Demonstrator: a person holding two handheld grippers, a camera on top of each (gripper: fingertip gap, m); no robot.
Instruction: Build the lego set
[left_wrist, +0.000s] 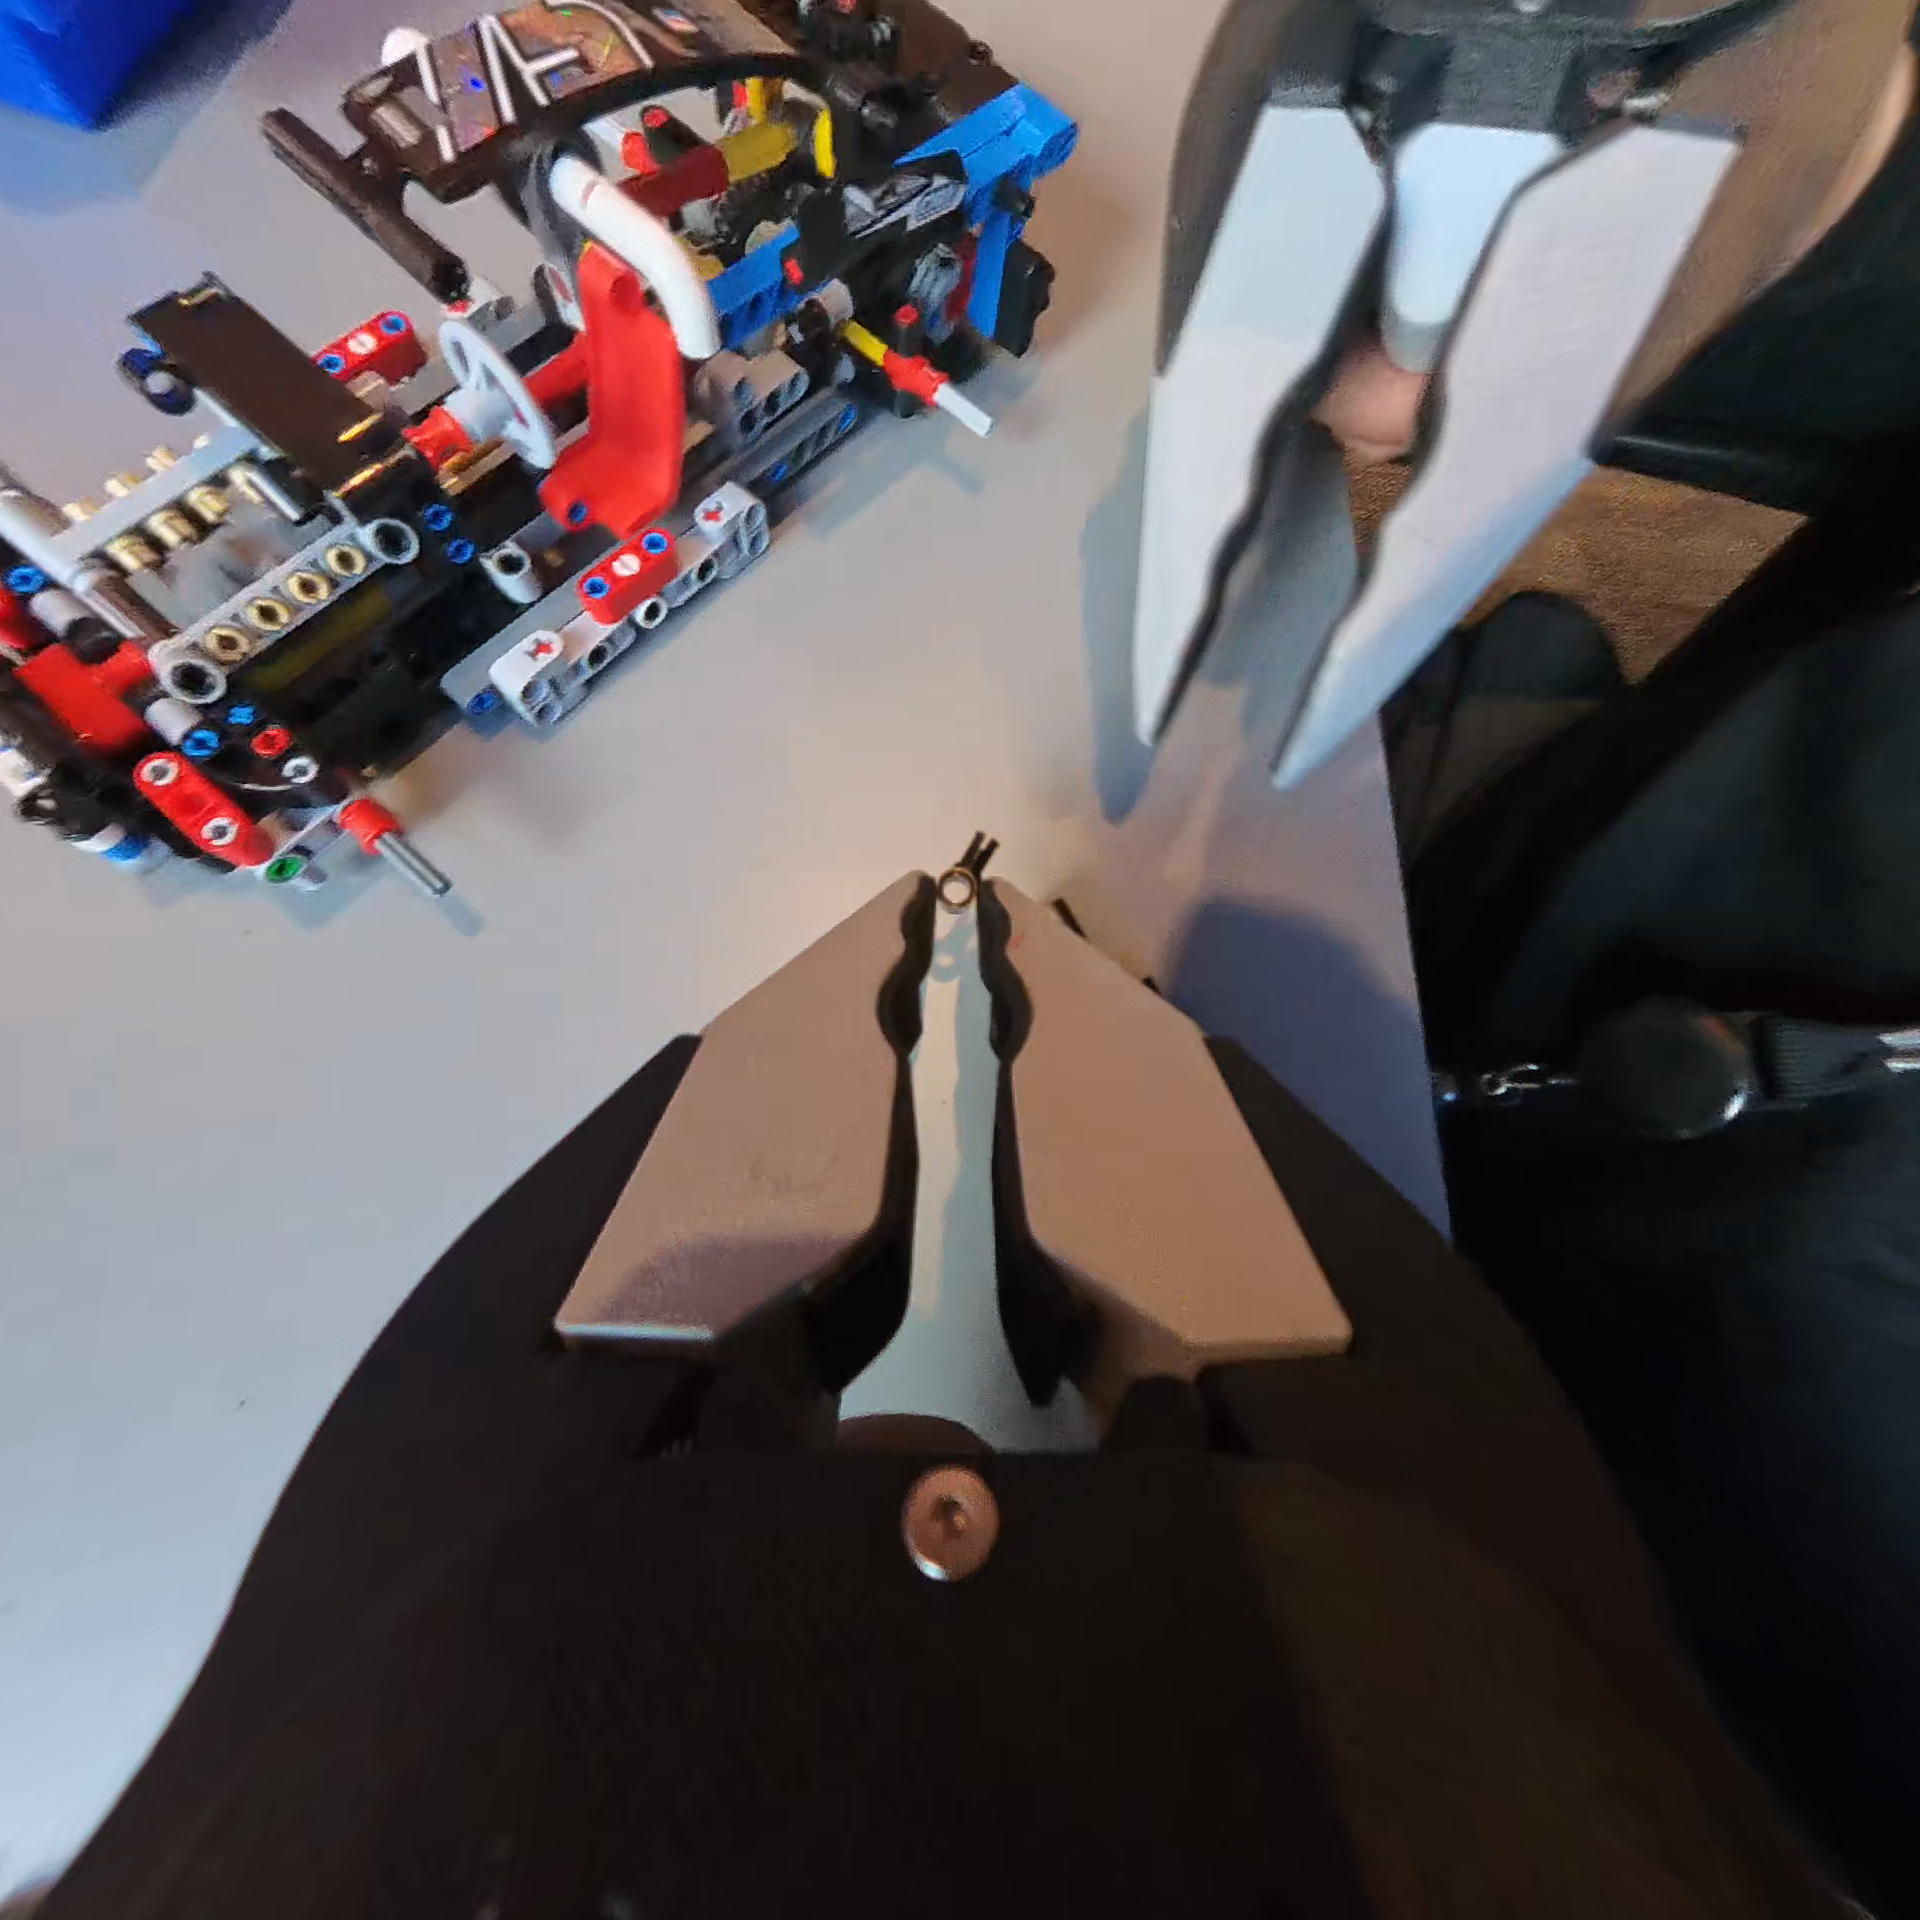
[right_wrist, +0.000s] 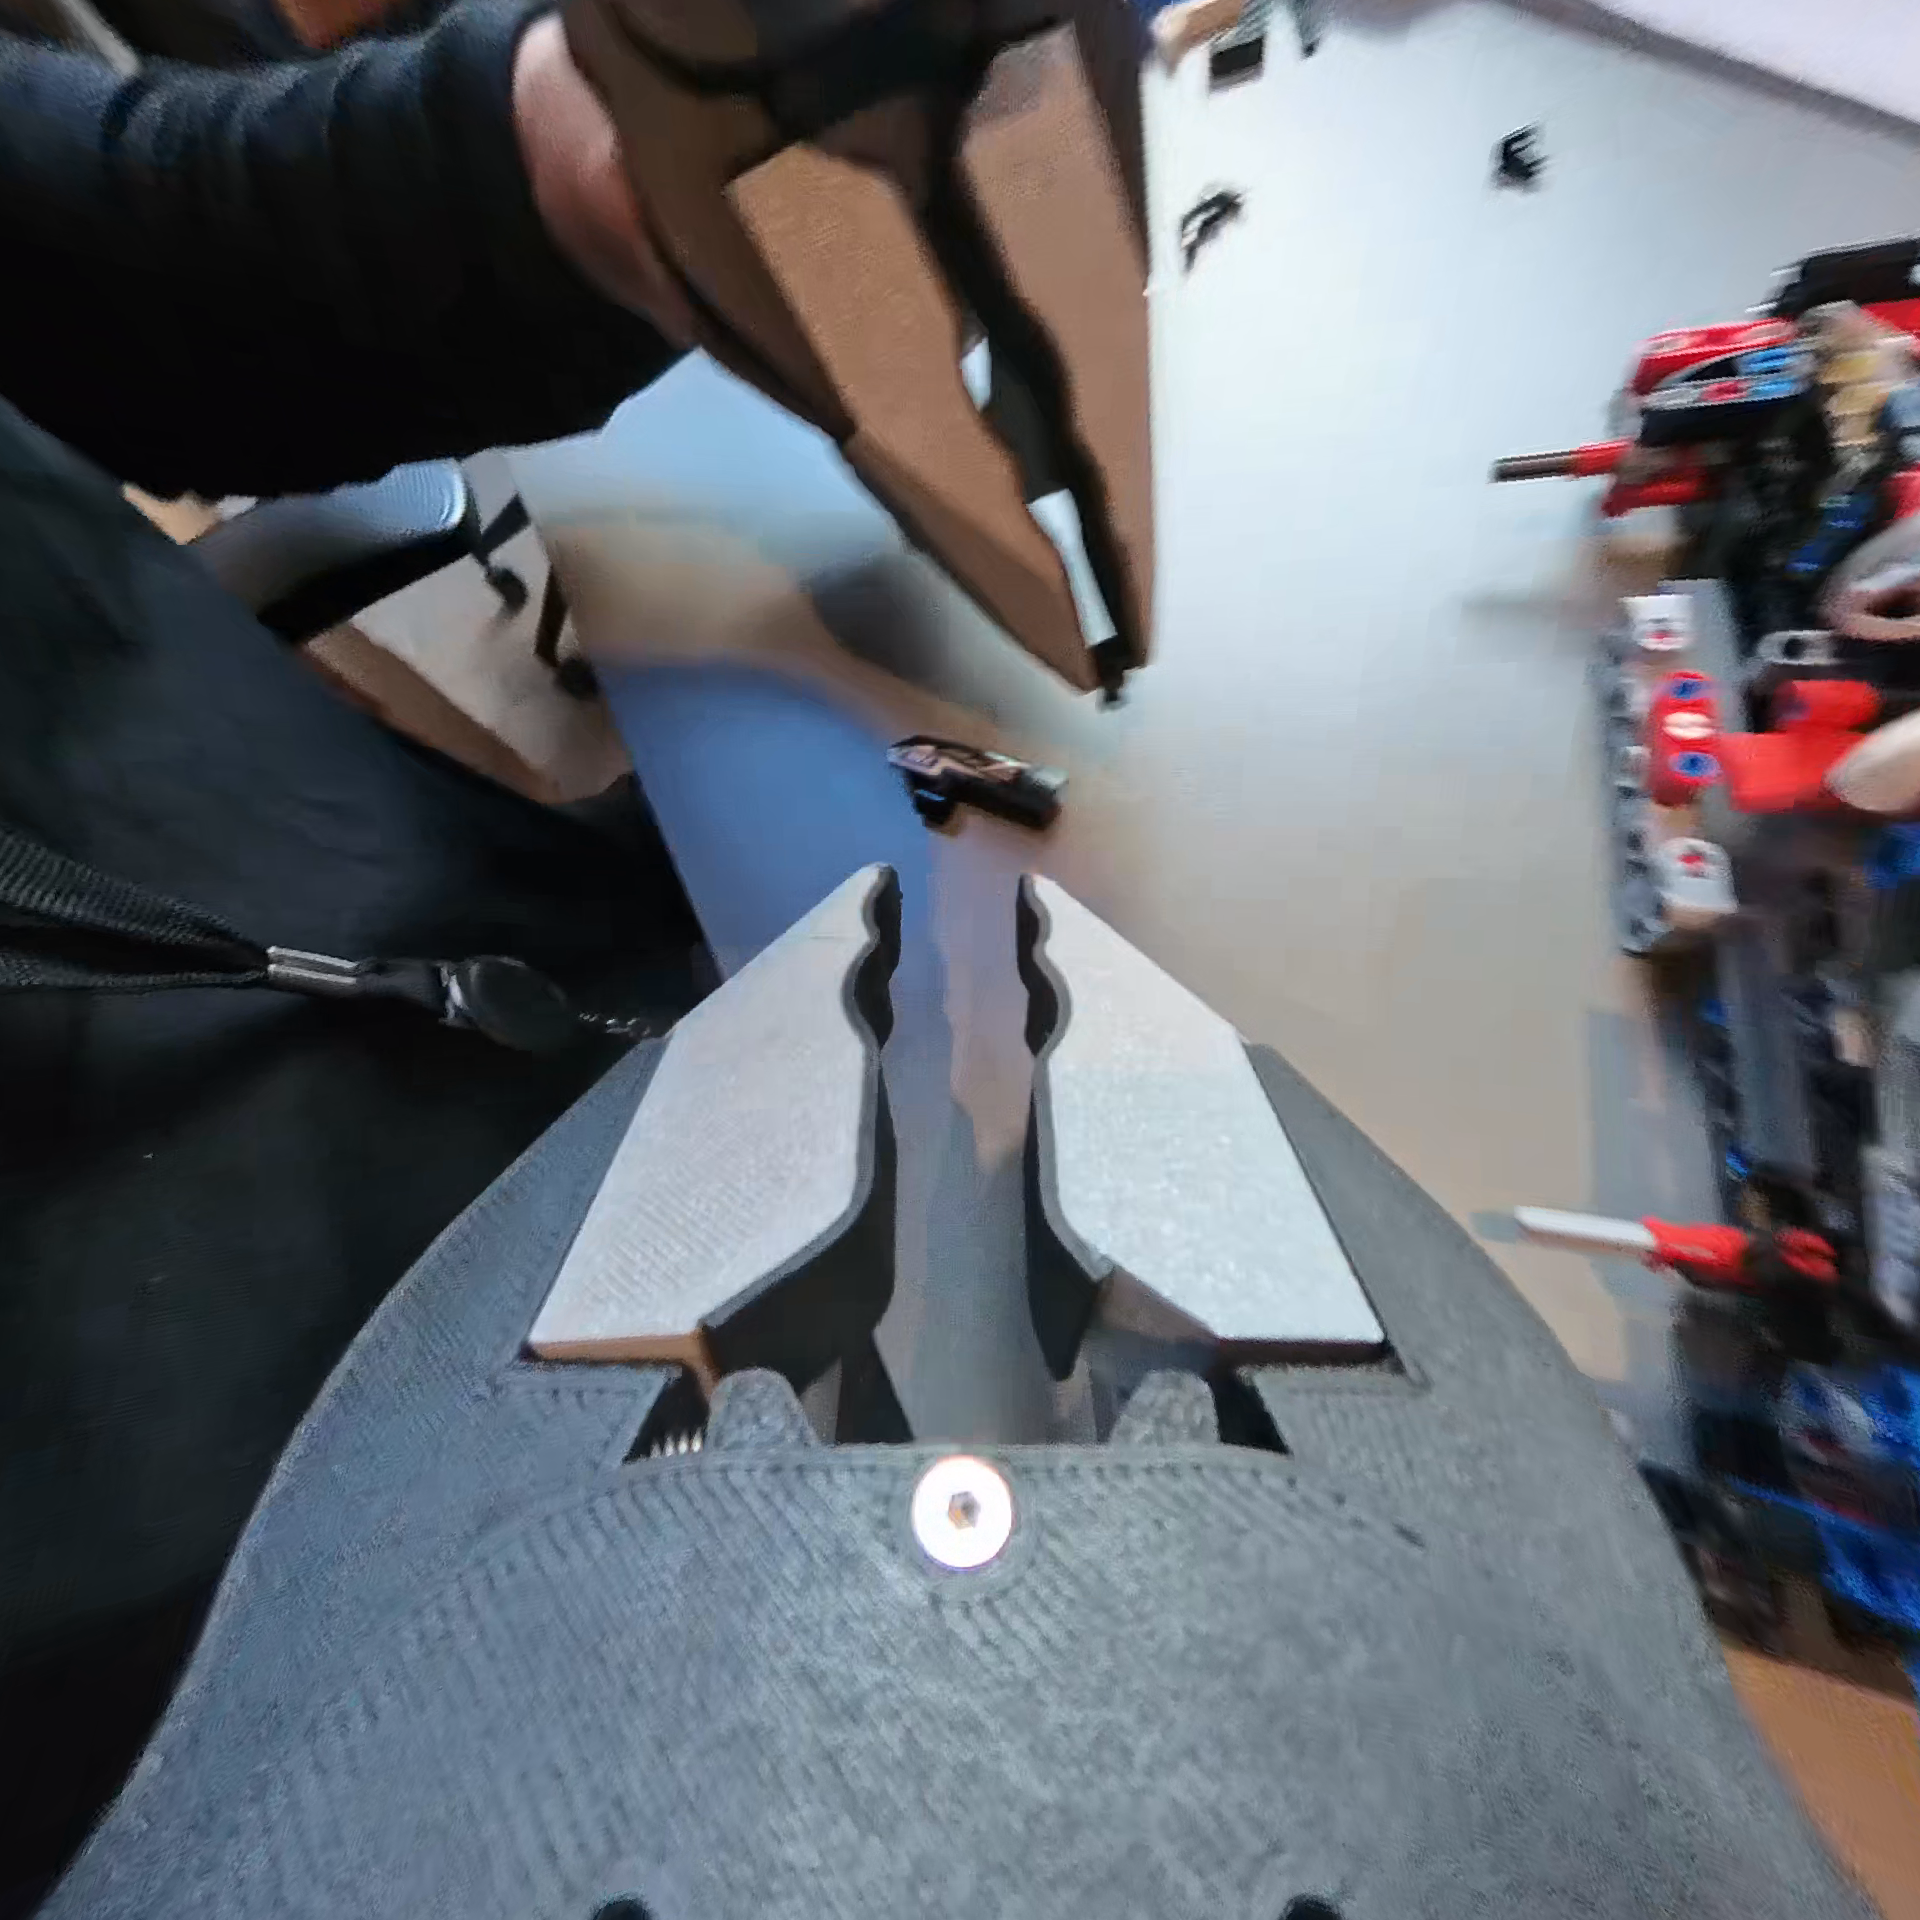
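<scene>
The partly built lego car (left_wrist: 499, 436), black, red, blue and grey, lies on the white table at the upper left; it also shows blurred at the right of the right wrist view (right_wrist: 1808, 748). My left gripper (left_wrist: 958, 885) is shut on a small pin (left_wrist: 961, 883) with a grey ring end and a black tip, held just above the table near its front edge. It also shows in the right wrist view (right_wrist: 1107, 675). My right gripper (right_wrist: 956, 881) is open and empty, hovering near the table edge. In the left wrist view it hangs to the right (left_wrist: 1216, 753). A black lego panel piece (right_wrist: 977, 781) lies just beyond its tips.
A blue box (left_wrist: 73, 52) stands at the table's far left corner. Two small black pieces (right_wrist: 1210, 223) lie farther along the table. The table edge (left_wrist: 1397, 935) runs close on the right, with a person in black clothing and a lanyard clip (left_wrist: 1673, 1070) beyond it.
</scene>
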